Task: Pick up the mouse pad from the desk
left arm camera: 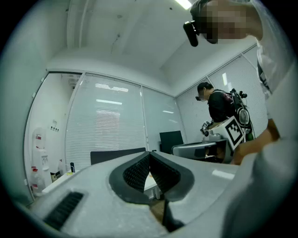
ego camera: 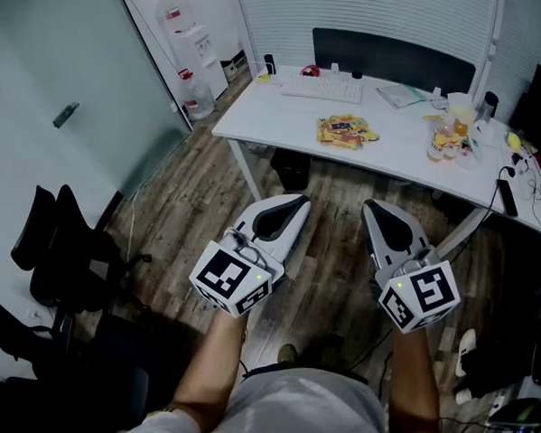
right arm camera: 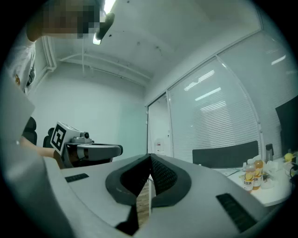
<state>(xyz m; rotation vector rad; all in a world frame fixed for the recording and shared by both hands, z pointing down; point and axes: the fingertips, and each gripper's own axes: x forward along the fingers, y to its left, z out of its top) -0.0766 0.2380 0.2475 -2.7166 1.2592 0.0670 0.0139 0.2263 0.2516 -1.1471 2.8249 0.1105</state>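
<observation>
A white desk [ego camera: 285, 112] stands ahead across the wood floor. A flat yellow printed item [ego camera: 347, 132] lies in its middle; I cannot tell whether it is the mouse pad. Behind it are a white keyboard [ego camera: 321, 87] and a red mouse [ego camera: 310, 71]. My left gripper [ego camera: 298, 203] and right gripper [ego camera: 372, 207] hang side by side over the floor, well short of the desk's front edge. Both point roughly level at the desk. The left gripper [left arm camera: 150, 153] has its jaws shut with nothing between them, and so does the right gripper [right arm camera: 150, 157].
Drink bottles [ego camera: 442, 143], a cup [ego camera: 462, 108], cables [ego camera: 526, 179] and a dark monitor [ego camera: 538, 107] crowd the desk's right end. A water dispenser [ego camera: 193, 53] stands at the back left, black chairs [ego camera: 61, 245] at the left. Another person [left arm camera: 219, 104] stands nearby.
</observation>
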